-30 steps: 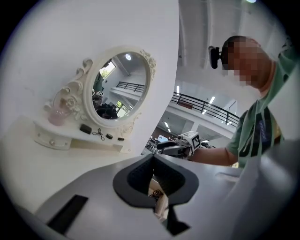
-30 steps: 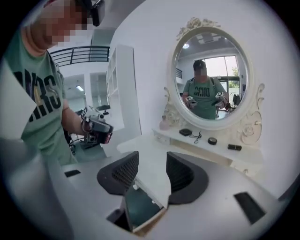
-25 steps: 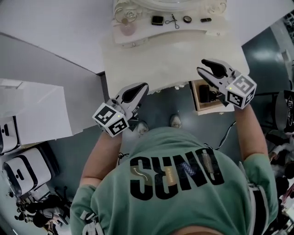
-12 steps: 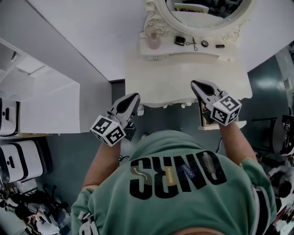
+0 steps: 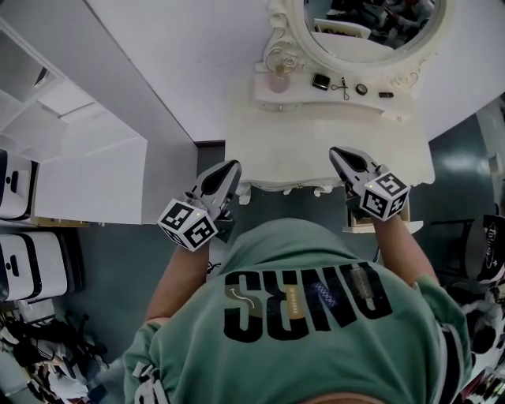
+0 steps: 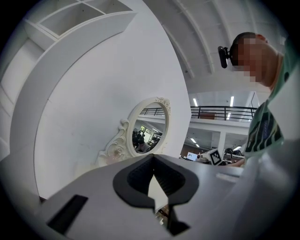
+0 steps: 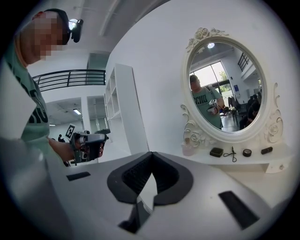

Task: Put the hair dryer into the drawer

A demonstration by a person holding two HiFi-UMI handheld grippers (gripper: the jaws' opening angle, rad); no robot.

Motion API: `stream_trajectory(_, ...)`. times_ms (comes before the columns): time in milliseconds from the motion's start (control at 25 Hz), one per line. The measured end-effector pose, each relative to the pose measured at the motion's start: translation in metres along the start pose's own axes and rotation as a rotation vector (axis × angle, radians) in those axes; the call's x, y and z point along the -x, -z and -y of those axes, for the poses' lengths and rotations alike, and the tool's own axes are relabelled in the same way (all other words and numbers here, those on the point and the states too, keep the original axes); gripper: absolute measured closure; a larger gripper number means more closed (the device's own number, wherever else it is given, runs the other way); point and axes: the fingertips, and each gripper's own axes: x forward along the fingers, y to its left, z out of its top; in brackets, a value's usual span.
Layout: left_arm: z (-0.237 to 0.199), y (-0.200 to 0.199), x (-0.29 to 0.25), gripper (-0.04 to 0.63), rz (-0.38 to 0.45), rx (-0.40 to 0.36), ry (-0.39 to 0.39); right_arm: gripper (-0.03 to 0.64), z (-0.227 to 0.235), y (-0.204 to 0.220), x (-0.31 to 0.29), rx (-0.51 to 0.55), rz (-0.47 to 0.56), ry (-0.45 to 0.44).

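Two grippers are hovering over the near edge of one white table. The left gripper and the right gripper are each holding their jaws together on nothing. One drawer is sticking out under the right gripper. Its inside is hidden, so the hair dryer is showing in no view. One oval mirror is standing behind the table. Five small things are lying on its shelf, one of them a pink bottle.
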Motion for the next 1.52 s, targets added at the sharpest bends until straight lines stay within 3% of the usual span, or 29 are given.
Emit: stream_trajectory(1520, 0.0062, 0.0027, 0.0059, 0.586, -0.004, 0.007, 0.015, 0.624, -0.0069, -0.0009, 0.0053, 0.059, -0.017, -0.021)
